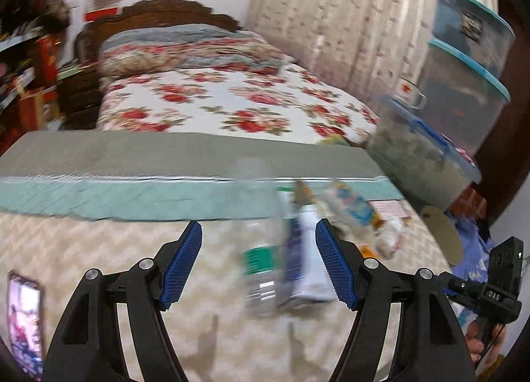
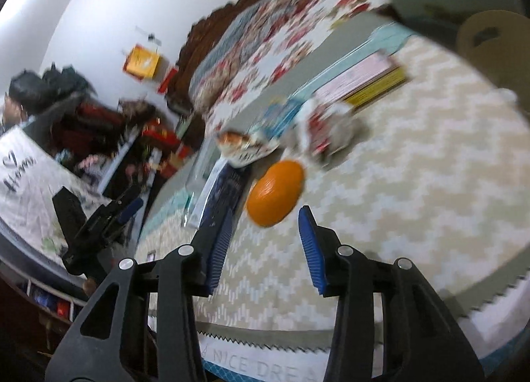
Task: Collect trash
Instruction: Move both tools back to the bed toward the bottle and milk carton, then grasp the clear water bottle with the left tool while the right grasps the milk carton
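A woven zigzag-patterned mat (image 2: 414, 166) carries the blurred litter: a clear plastic bottle (image 1: 260, 262), a glossy blue-and-white carton (image 1: 303, 266), crumpled wrappers (image 2: 326, 130) and a smooth orange (image 2: 275, 197). The left gripper (image 1: 258, 262) hangs released over bottle and carton. The right gripper (image 2: 265, 243) gapes empty just short of the orange.

My left wrist camera looks forward and downward along my left gripper (image 1: 258, 262) across the zigzag mat (image 1: 82, 243) toward the floral bed (image 1: 232, 97), sitting close above the mat. My right wrist camera, rolled sideways, faces the same mat (image 2: 414, 166) along my right gripper (image 2: 265, 243). Both views share the mat, the bed and the litter pile (image 1: 347, 209) (image 2: 298, 130).
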`<state>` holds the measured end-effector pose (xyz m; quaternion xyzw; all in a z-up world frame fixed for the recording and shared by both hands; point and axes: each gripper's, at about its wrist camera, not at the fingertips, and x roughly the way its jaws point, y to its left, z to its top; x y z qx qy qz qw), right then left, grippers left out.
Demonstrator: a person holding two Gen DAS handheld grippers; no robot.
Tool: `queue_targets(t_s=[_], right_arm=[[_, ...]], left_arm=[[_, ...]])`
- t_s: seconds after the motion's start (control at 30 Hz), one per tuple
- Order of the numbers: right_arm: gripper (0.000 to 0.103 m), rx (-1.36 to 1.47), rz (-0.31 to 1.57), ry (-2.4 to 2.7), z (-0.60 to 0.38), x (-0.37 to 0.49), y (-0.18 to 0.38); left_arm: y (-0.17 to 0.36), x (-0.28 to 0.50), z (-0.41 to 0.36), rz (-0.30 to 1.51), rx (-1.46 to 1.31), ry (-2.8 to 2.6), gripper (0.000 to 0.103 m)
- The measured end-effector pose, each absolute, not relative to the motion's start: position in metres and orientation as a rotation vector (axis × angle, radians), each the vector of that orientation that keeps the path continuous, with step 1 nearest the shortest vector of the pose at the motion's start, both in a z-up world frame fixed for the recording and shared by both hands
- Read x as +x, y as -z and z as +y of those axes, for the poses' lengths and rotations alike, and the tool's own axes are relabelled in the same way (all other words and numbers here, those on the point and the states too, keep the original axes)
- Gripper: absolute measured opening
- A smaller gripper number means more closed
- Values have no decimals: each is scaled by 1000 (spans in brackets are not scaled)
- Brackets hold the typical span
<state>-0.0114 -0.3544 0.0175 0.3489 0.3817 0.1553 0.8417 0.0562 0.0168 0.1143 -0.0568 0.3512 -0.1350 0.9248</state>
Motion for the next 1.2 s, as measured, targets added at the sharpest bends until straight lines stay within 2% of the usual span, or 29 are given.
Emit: queue_targets(t_s=[0.27,0.43,0.53,0.77,0.83,1.0,1.2], right_arm=[[46,598,891,-328,-286,26,-21],[48,558,913,-350,-255,50,-29],[56,544,940,-345,-237,70,-26],[57,521,1031,-315,-204,107,-9],[63,510,1043,-318,-195,112,-6],[70,483,1052,-316,-183,114,1],[65,509,1071,-373,-186,108,7]], left_arm=[[-105,43,127,687,-184,84,68],[-97,39,161,703,-264,78,68],[-91,39,150,722,-259,120,68],[-77,57,88,789,-209,250,68],[-75,63,68,805,-182,287,68],[-70,74,39,831,-167,344,68],[-54,88,21,907,-209,387,68]])
